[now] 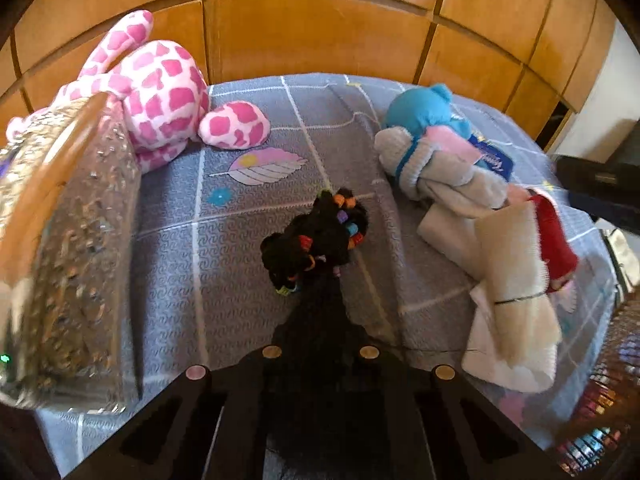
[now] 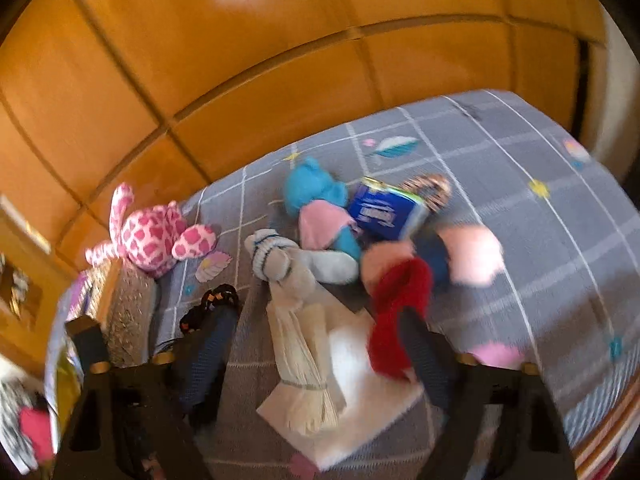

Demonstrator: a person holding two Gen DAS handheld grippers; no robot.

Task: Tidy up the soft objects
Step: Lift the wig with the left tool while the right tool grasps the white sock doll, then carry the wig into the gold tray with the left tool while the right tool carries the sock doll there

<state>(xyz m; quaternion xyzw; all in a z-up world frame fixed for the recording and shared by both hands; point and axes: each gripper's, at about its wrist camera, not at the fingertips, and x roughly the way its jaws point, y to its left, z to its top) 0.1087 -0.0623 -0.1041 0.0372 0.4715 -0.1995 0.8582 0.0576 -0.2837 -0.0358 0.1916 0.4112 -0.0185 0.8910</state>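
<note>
My left gripper point(image 1: 331, 277) points down at the bed with its jaws together, pinched on the near edge of a black fuzzy bundle with coloured beads point(image 1: 316, 232), which also shows in the right wrist view point(image 2: 216, 300). My right gripper point(image 2: 316, 320) is open. A cream folded cloth tied with a thin band point(image 2: 304, 364) lies between its fingers. A red fabric piece point(image 2: 400, 308) lies against the right finger point(image 2: 424, 348); the pads press on nothing. Behind lie a rolled grey sock point(image 2: 276, 260), a blue plush point(image 2: 312, 188) and a blue tissue pack point(image 2: 384, 212).
A pink-spotted plush point(image 1: 160, 96) leans at the back left against the wooden panelled wall point(image 1: 320, 32). A glittery, wooden-rimmed container point(image 1: 80, 220) stands close at the left. The grey checked bedsheet point(image 1: 240, 208) covers the surface; its edge falls away at the right.
</note>
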